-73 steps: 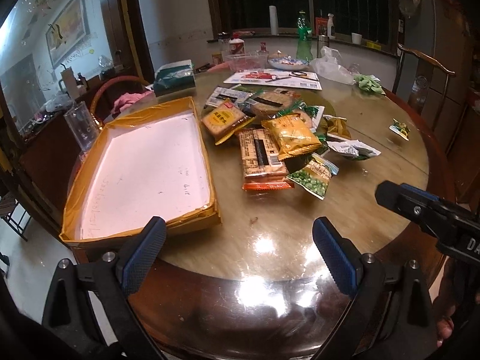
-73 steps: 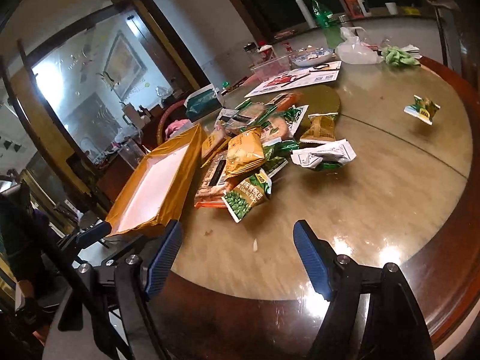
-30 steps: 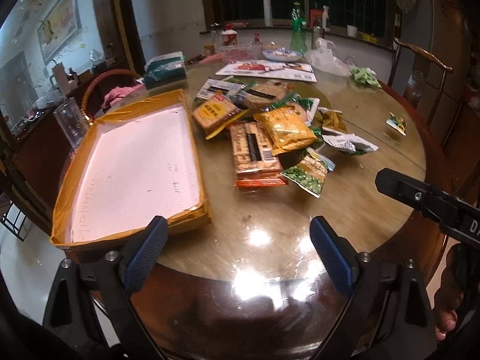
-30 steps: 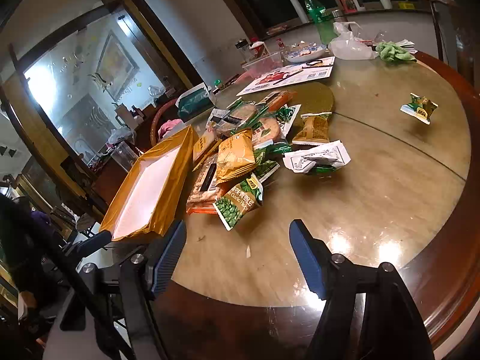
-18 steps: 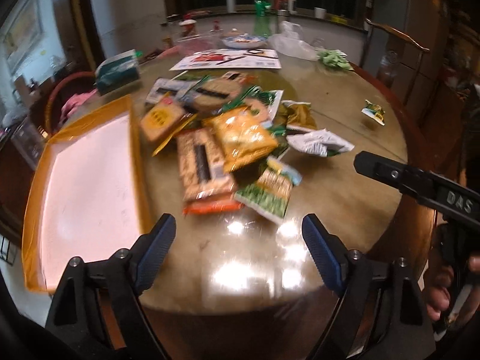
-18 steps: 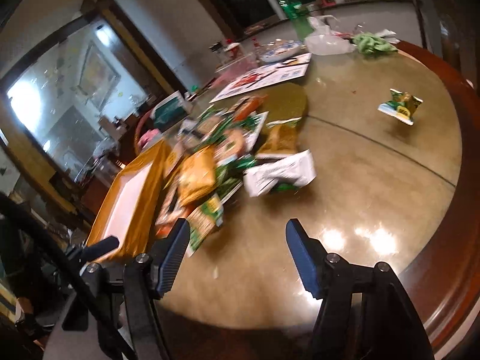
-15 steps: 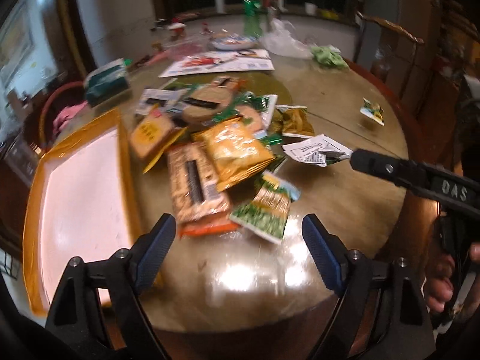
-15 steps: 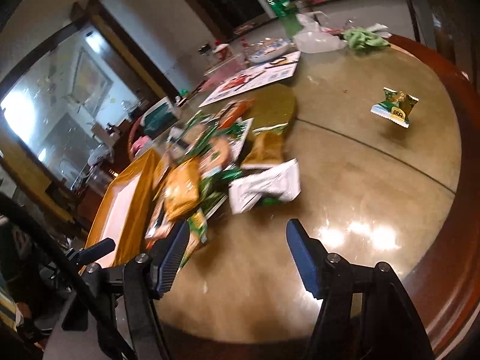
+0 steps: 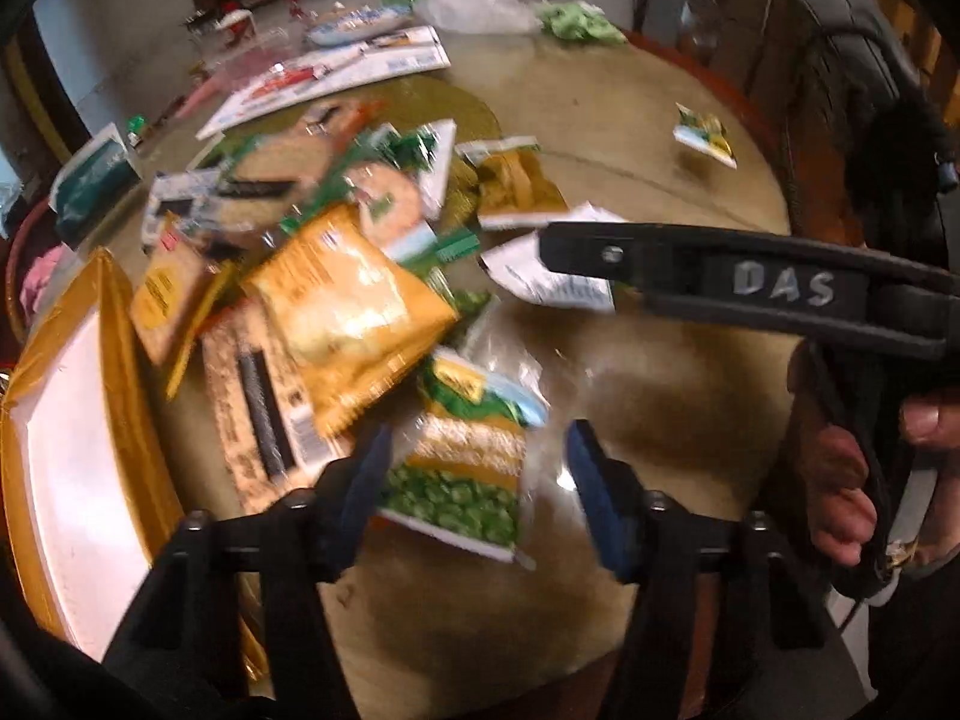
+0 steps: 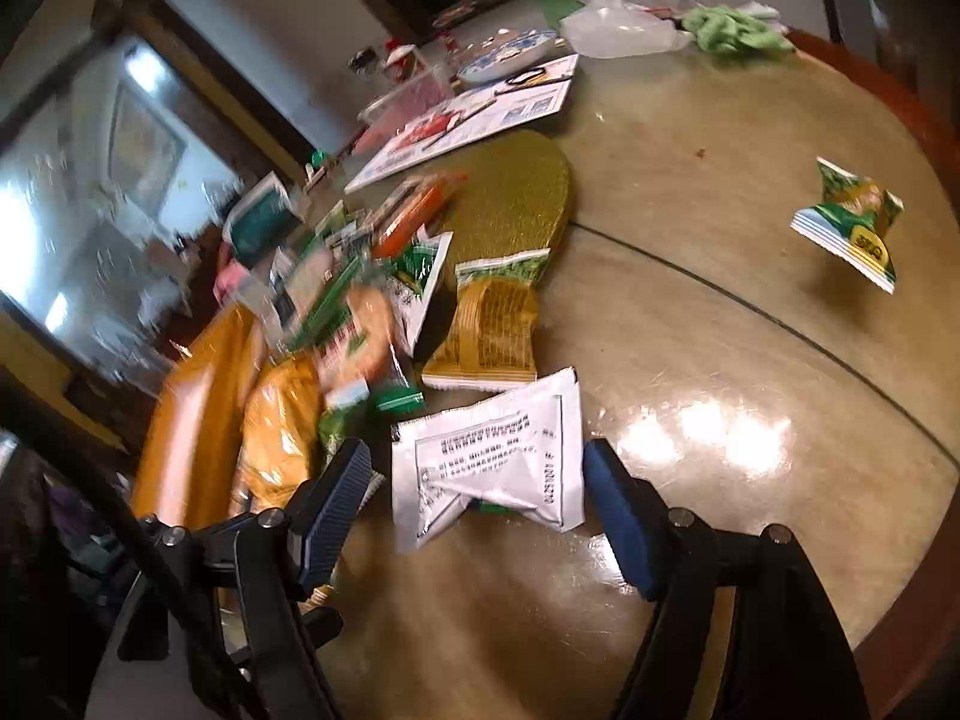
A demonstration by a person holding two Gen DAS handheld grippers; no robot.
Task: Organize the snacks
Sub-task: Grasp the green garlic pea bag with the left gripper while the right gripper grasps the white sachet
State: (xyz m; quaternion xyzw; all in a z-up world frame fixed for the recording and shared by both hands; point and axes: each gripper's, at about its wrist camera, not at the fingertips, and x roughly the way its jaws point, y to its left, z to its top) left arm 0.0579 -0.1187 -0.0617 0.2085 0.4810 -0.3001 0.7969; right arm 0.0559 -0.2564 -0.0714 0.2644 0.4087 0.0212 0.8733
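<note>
On the round tabletop (image 10: pixel 690 276) the snacks lie in one loose heap, and as far as we can judge nothing has been sorted yet: the shallow orange tray (image 9: pixel 66 450) at the left side shows only its bare white floor in the part we can see. We hold the left gripper (image 9: pixel 474 480) spread wide and empty, its blue pads flanking the green pea packet (image 9: pixel 462 468) at the near edge of the heap, though we cannot tell whether they touch it. We hold the right gripper (image 10: pixel 474 498) likewise released, its jaws either side of the white crumpled packet (image 10: pixel 492 456), which lies just beside the heap on the right. Behind these sit the puffy orange bag (image 9: pixel 348 312), the long brown biscuit pack (image 9: pixel 258 408) under it, and a gold-and-green packet (image 10: pixel 492 324), with more blurred wrappers further back. One small green packet (image 10: pixel 852 228) lies well apart on the right side of the tabletop. So we reckon the work is at its very start: first pickups are being lined up, and the whole heap, plus the stray packet, remains to be moved.
</note>
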